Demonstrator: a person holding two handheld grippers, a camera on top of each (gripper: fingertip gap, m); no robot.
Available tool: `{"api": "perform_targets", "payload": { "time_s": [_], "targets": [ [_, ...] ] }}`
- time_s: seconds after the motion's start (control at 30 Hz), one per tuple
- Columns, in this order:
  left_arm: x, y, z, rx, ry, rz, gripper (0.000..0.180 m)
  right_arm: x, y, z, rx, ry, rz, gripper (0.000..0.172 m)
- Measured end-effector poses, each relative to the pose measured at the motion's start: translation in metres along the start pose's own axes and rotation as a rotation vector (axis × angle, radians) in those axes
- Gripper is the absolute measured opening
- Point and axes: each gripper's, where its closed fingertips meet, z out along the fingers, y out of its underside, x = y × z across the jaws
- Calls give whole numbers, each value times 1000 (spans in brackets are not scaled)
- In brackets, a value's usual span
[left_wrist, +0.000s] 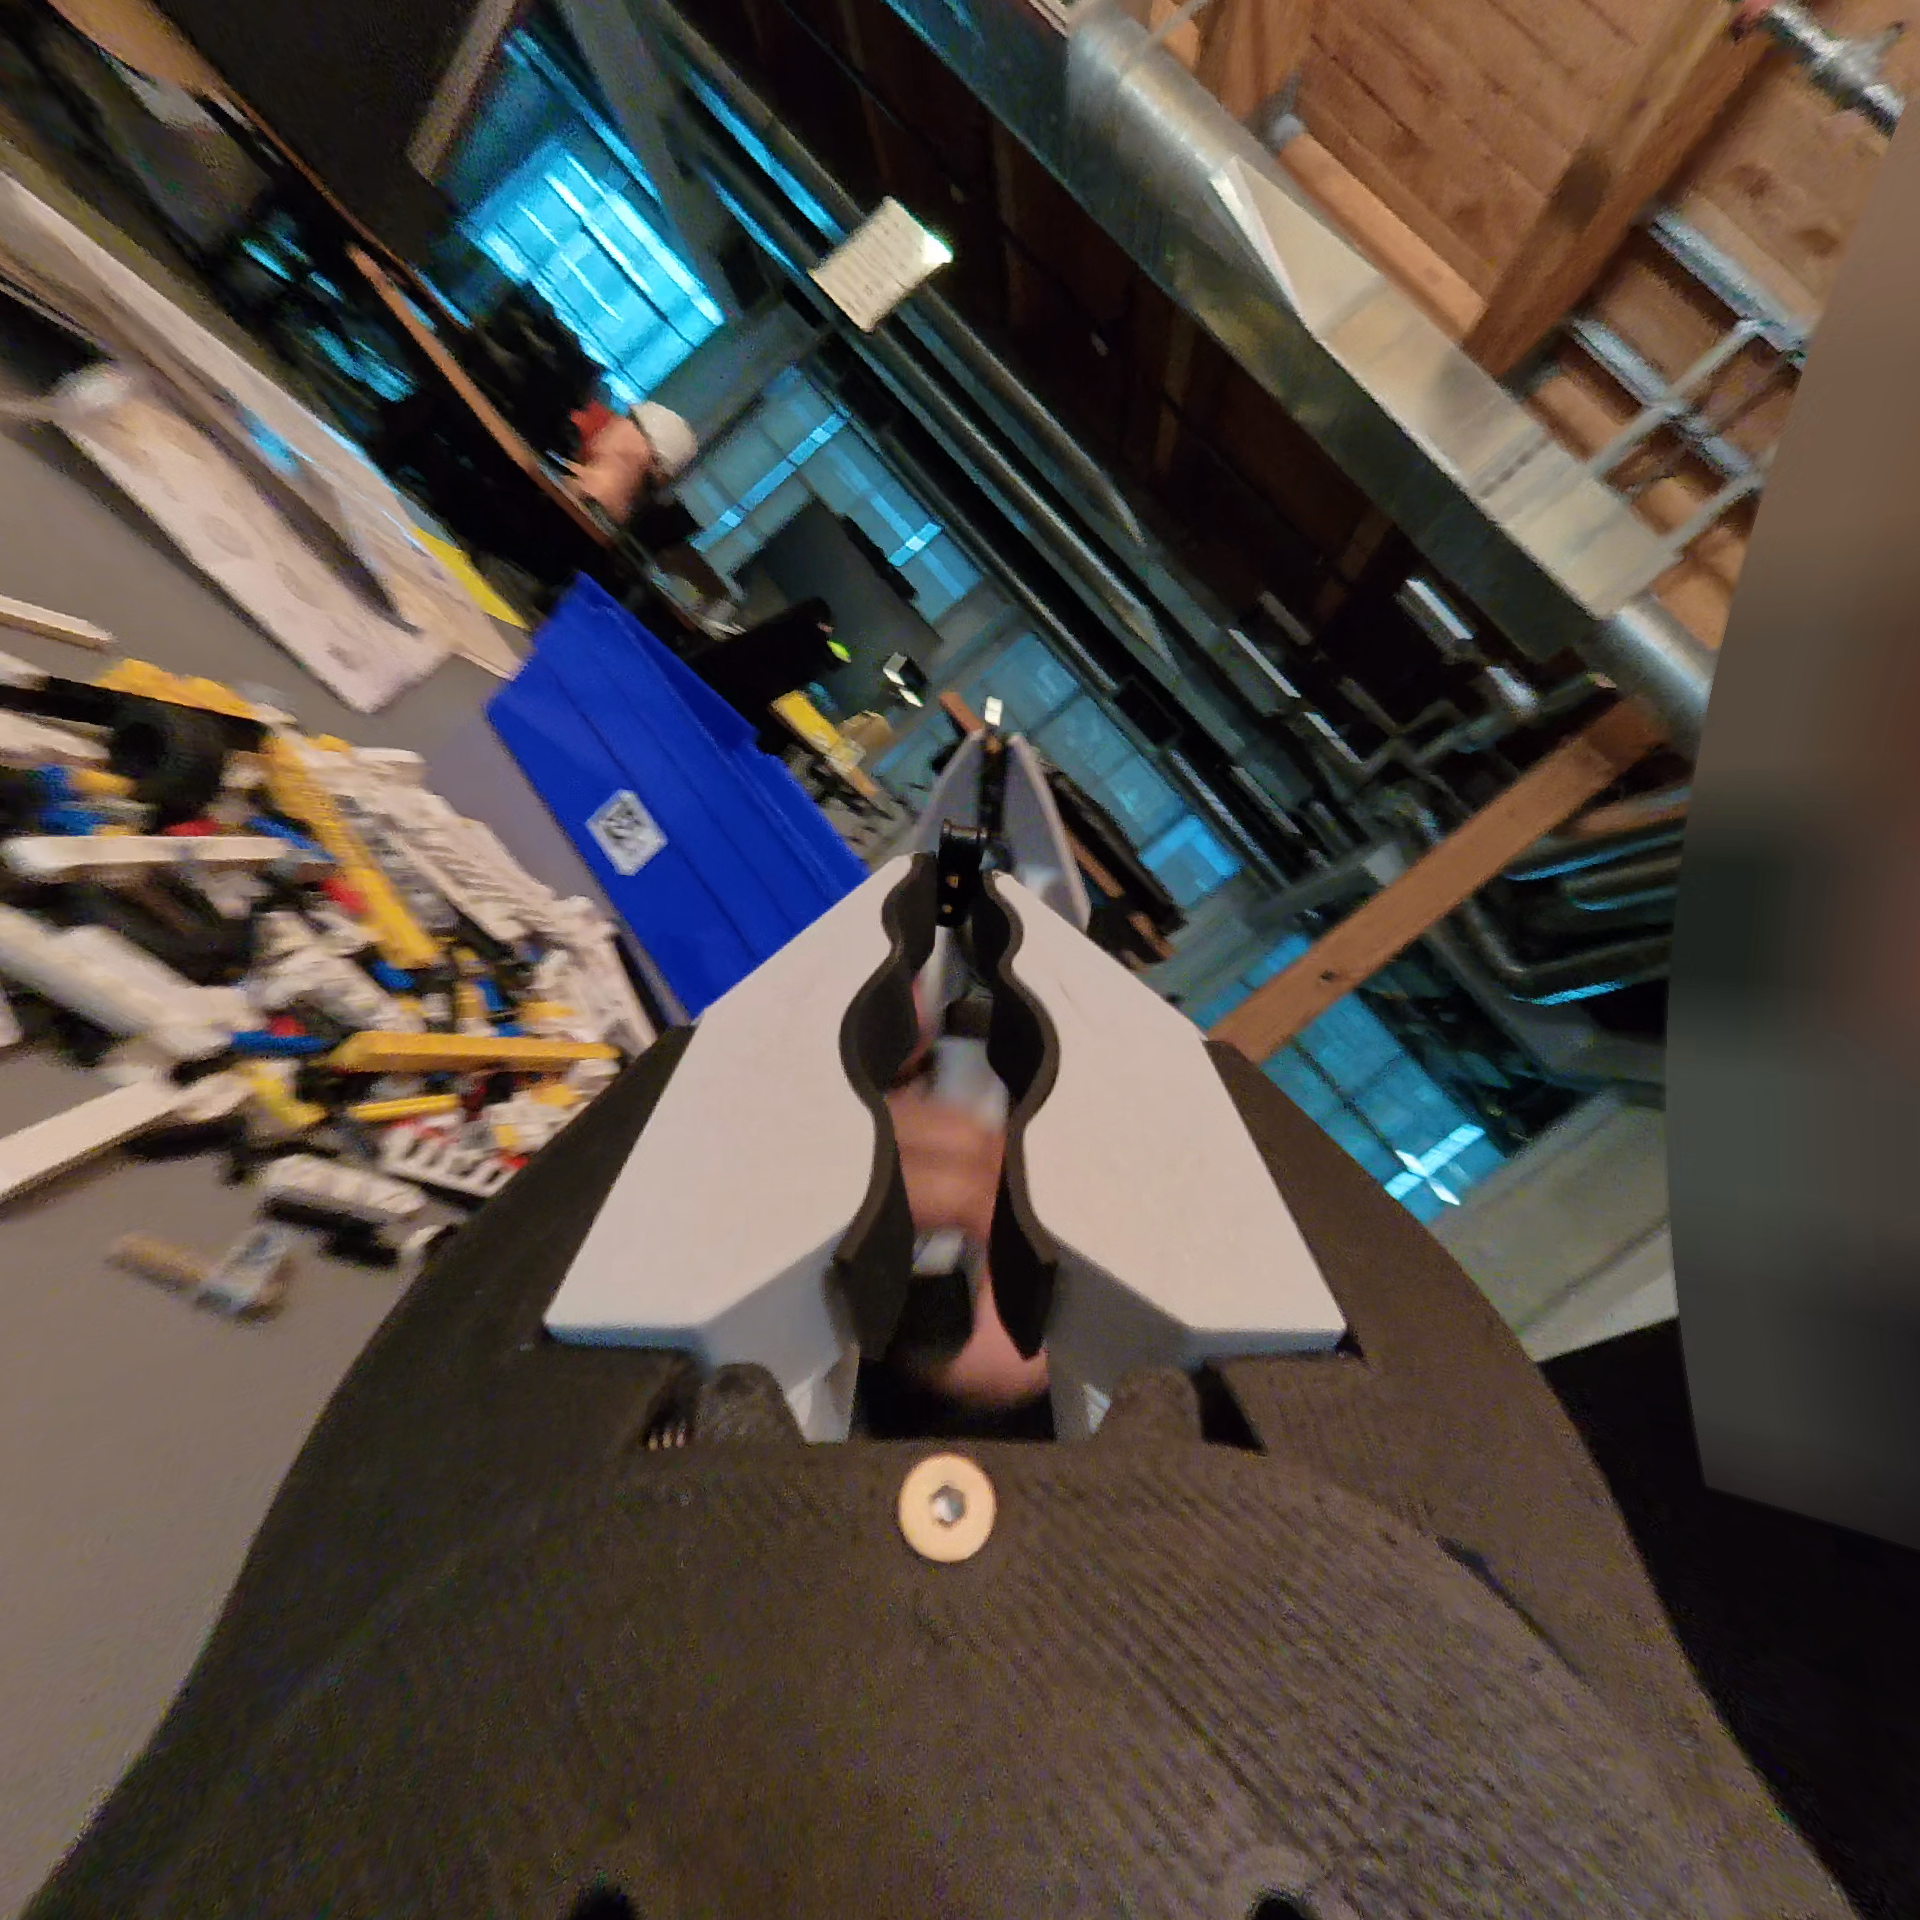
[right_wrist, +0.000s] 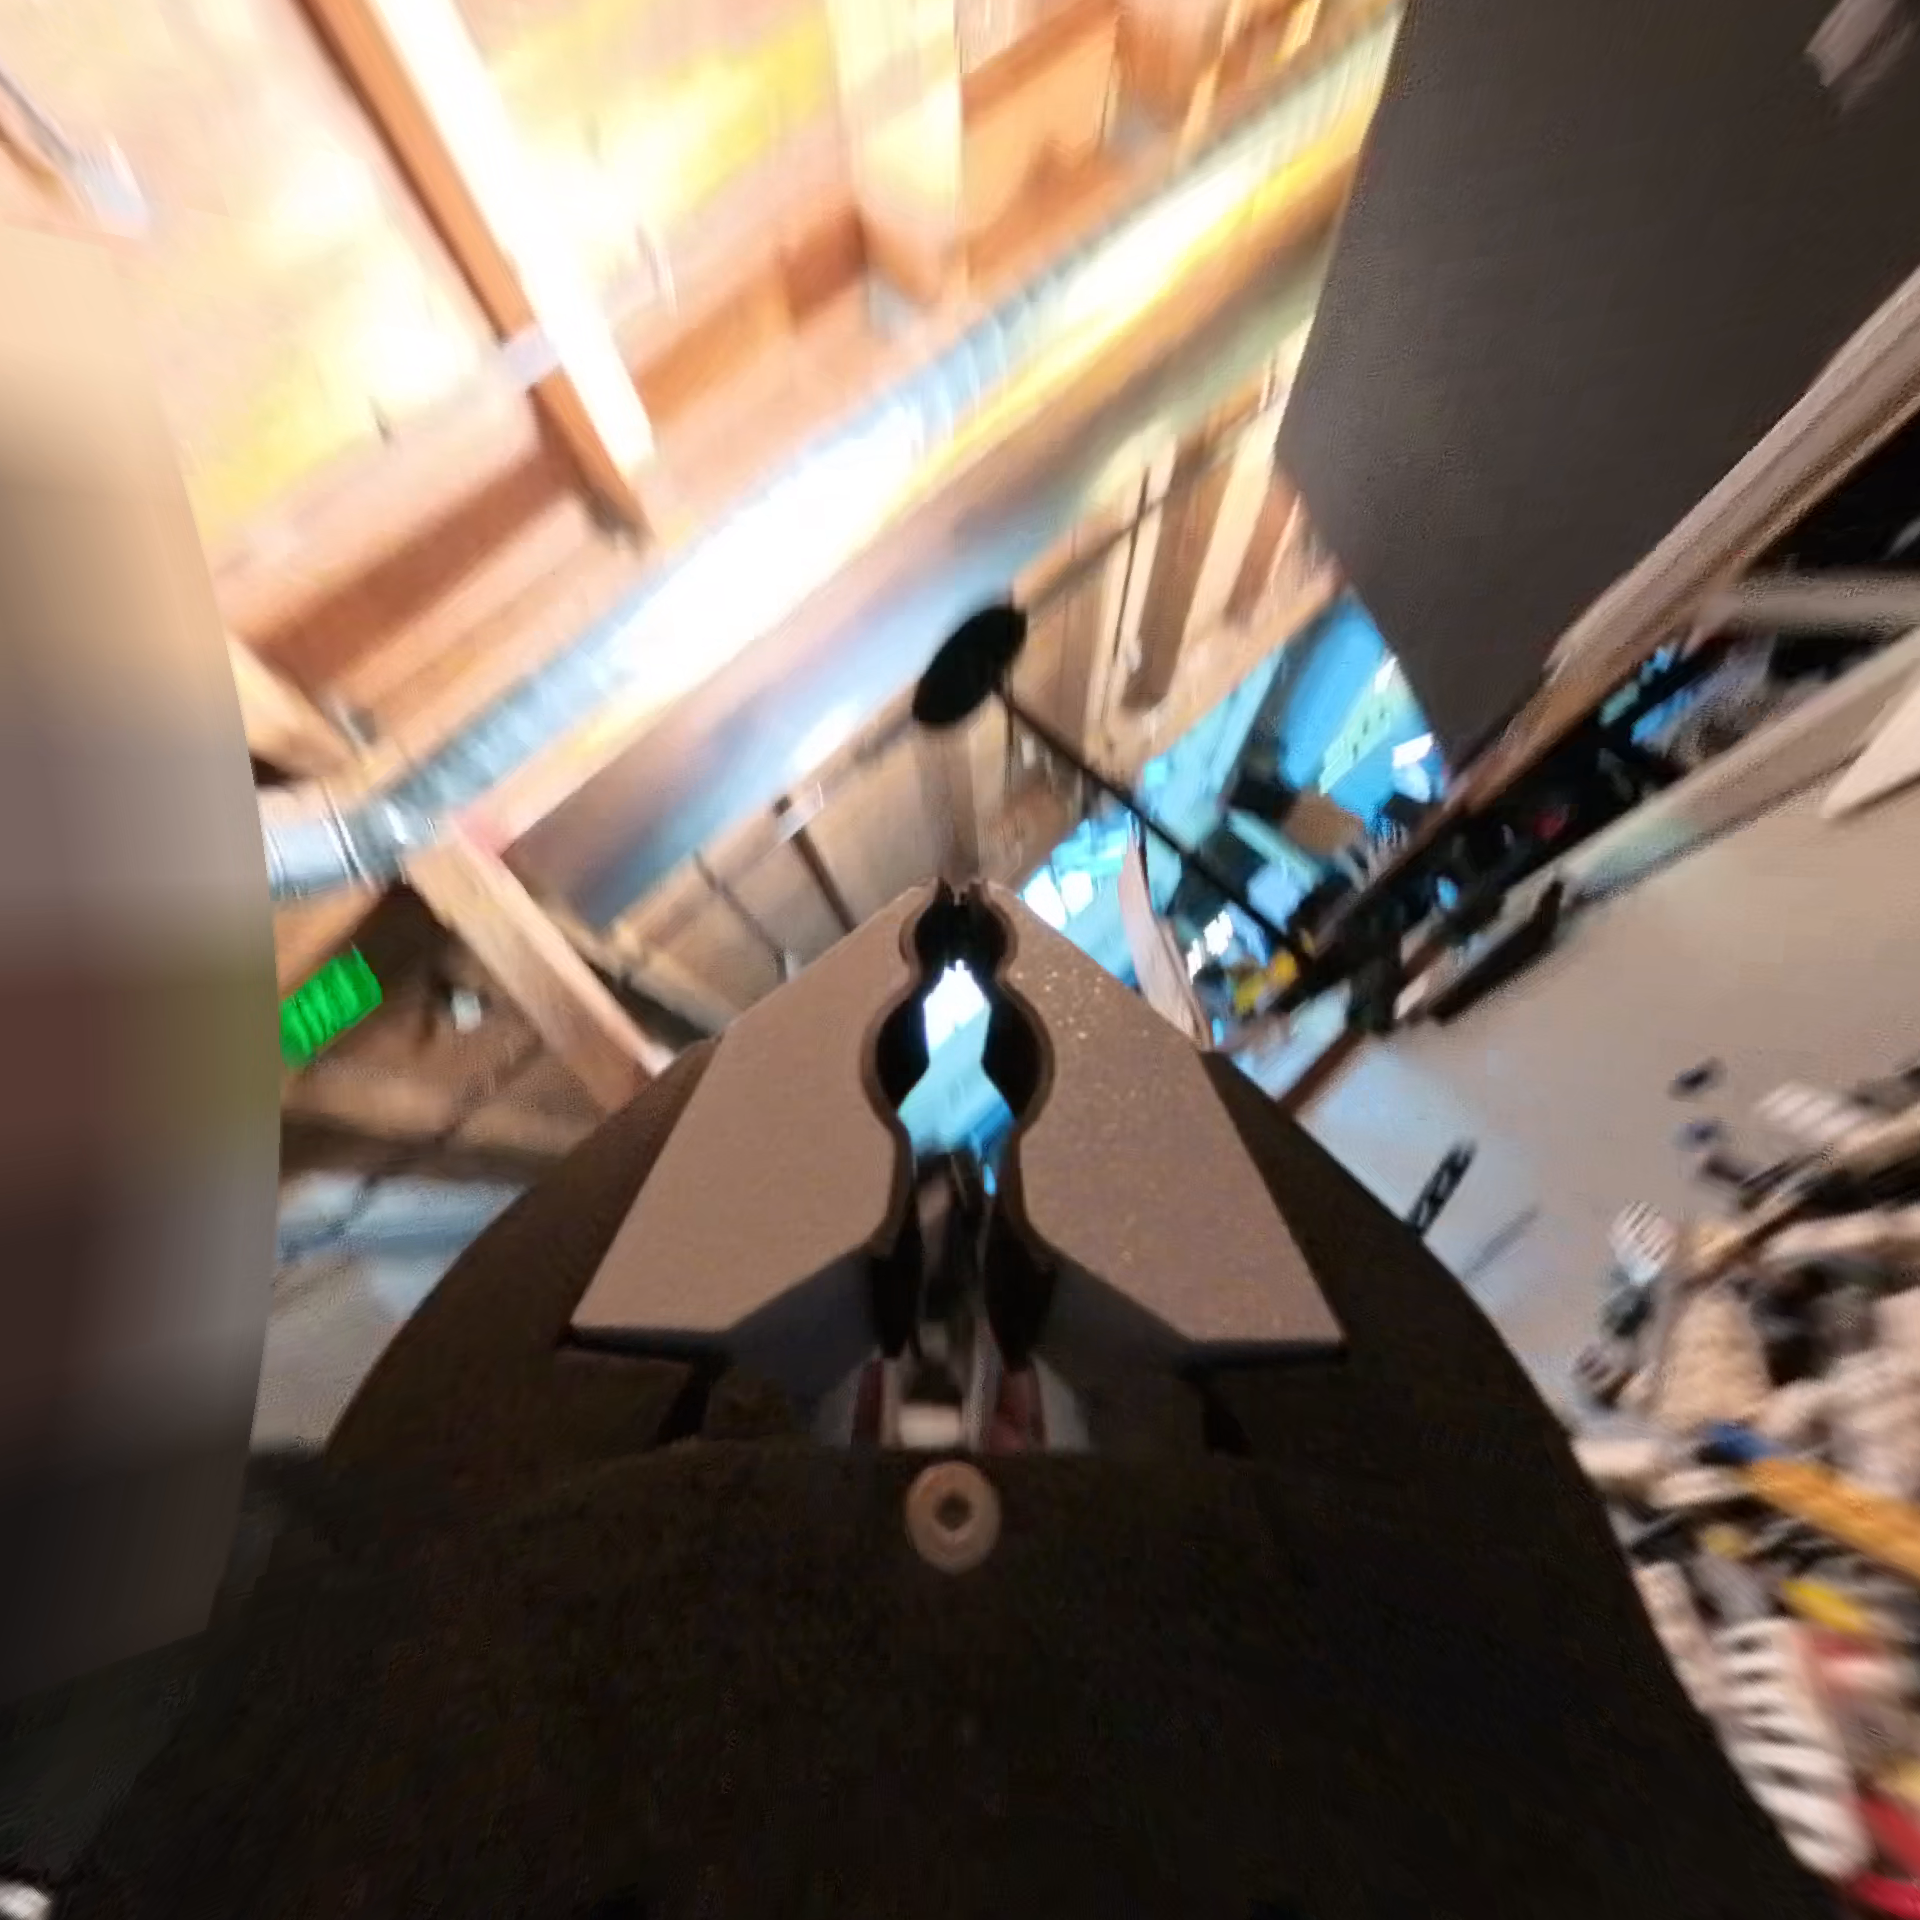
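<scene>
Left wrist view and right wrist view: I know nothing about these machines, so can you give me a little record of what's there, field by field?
Left tongs: closed on a small black piece at their tips
Right tongs: tips shut together; this view is blurred
Table: grey
On the table: pile of white, yellow, black and blue building pieces
Beside the pile: blue bin
Farther back: white printed sheets

1. The right wrist view is smeared by motion blur; the black-capped rod (right_wrist: 961, 748) beyond its gripper's tips cannot be identified.
2. The heap of building pieces (left_wrist: 260, 956) is blurred and cut by the left edge (single parts unreadable).
3. The blue bin (left_wrist: 665, 810) is partly hidden behind the left gripper (left_wrist: 961, 894).
</scene>
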Motion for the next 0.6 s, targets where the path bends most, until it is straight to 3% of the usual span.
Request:
{"api": "perform_targets", "payload": {
  "time_s": [0.03, 0.1, 0.2, 0.27, 0.37, 0.47, 0.53, 0.6],
  "targets": [
    [-7, -2, -8, 22, -33, 15, 6, 2, -26, -13, 42, 31, -56, 0],
    [-14, -7, -15, 44, -21, -70, 6, 6, -49, -31, -37, 202, -389, 1],
    [-16, -5, -5, 20, -1, -69, 6, -14, -31, -14, -107, 168, -466, 1],
    [-13, 2, 5, -30, 3, -14, 5, 7, -6, -10, -260, 221, -464, 1],
    [-26, 36, 15, -268, -86, 148, 6, 81, 19, -37, -536, 515, -468, 2],
    [-64, 65, 13, -552, -290, 385, 6, 136, 13, -70, -607, 840, -539, 3],
    [-89, 62, 14, -633, -432, 576, 5, 147, 13, -76, -617, 908, -541, 17],
    [-101, 60, 20, -684, -487, 670, 5, 148, 12, -77, -614, 917, -531, 28]
  ]
}}
